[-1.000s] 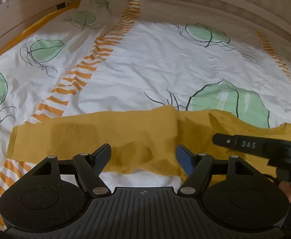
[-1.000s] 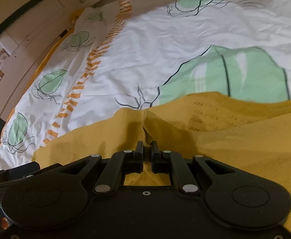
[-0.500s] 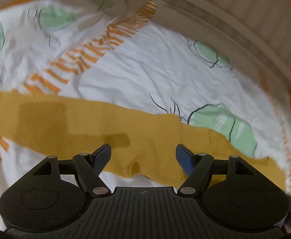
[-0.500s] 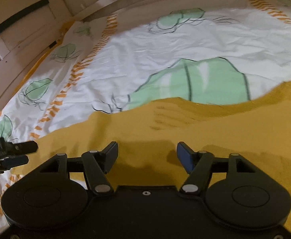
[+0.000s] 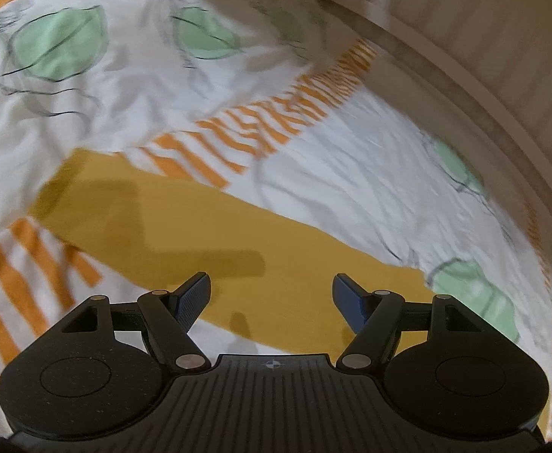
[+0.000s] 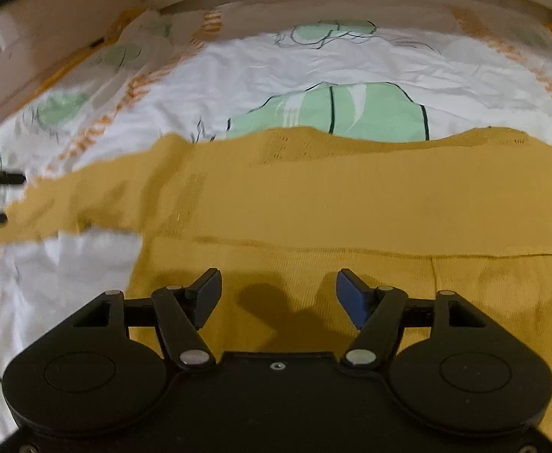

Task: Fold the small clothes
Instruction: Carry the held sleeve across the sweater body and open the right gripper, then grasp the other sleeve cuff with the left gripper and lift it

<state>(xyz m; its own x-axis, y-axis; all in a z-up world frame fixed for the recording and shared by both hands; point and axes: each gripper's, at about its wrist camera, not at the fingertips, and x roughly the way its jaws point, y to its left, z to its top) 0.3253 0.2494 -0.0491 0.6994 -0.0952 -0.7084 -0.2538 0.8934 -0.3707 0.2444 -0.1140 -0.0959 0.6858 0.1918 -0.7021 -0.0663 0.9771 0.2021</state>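
Both the left gripper [image 5: 271, 294] and right gripper [image 6: 279, 294] gape wide, empty, shirt [image 6: 313, 204] at twelve o'clock on the sheet [image 6: 276, 68].

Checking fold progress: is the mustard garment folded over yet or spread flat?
Partly folded: on the mustard garment one layer's straight edge lies across another. Both grippers are open above it.

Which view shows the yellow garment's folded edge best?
The right wrist view: the yellow garment fills it, and the folded edge runs straight across just ahead of the open right claw. The left wrist view is blurred and shows only a narrow yellow strip past the open left claw.
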